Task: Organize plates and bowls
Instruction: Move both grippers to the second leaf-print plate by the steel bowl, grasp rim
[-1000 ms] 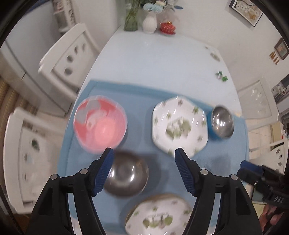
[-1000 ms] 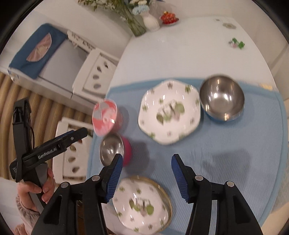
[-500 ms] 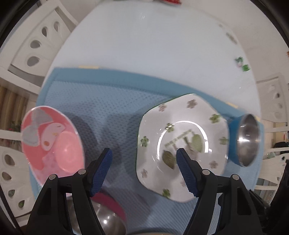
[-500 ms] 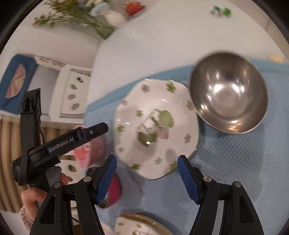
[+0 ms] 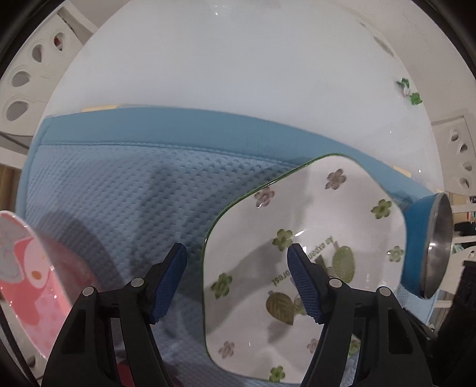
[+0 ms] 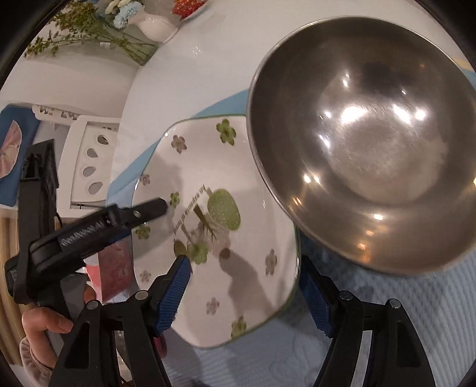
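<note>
Both grippers straddle the floral plate: left gripper closing over its left rim, right gripper opening, neither gripping.

Surface: white, smooth, rounded at its edge.
Mat: blue, waffle-textured with a darker border, lying flat on the surface's near part.
Far end of surface: a white vase and a glass vase of green stems, a red item beside them.
Right edge: small green trinket on bare surface.
</note>
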The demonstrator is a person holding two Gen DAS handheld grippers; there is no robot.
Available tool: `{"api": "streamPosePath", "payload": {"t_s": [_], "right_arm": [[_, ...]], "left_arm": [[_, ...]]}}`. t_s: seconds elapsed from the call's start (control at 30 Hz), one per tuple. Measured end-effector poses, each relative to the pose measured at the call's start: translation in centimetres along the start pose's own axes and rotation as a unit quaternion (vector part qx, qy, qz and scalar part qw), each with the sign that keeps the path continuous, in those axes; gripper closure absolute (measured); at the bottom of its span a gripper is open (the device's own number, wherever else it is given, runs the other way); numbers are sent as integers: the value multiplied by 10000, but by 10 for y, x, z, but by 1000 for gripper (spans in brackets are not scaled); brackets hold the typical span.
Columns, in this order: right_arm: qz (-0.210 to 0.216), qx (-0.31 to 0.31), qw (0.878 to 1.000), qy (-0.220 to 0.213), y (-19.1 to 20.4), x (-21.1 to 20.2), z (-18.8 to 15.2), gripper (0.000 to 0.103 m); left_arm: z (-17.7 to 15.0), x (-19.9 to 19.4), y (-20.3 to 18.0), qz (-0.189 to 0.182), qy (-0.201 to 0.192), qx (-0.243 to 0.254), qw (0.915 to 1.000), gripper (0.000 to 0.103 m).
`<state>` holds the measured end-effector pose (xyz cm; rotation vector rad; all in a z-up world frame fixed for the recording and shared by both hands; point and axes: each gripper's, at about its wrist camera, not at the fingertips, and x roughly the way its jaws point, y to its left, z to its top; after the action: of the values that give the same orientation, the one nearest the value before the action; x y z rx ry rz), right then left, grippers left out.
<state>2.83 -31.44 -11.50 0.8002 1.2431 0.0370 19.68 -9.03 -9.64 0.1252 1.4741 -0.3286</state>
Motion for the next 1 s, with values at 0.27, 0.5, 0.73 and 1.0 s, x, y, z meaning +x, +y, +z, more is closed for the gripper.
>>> {"api": "streamPosePath", "payload": {"t_s": [0.27,0.5,0.73,1.0], "right_arm": [[-244,-394,9986,-272,7,7,10,49],[-87,-604,9976,-321,10,8,11,49],[85,-799,9966,-165,15,6,9,50],[236,-964,9950,-80,25,4,6,49]], "left_arm": [[0,-5,-3,-15,-502,199,9985,60],[-5,-12,-3,20,-639,272,9976,61],[-9,-25,7,43,-766,344,9965,61],[-11,-37,16,85,-820,191,9964,61]]}}
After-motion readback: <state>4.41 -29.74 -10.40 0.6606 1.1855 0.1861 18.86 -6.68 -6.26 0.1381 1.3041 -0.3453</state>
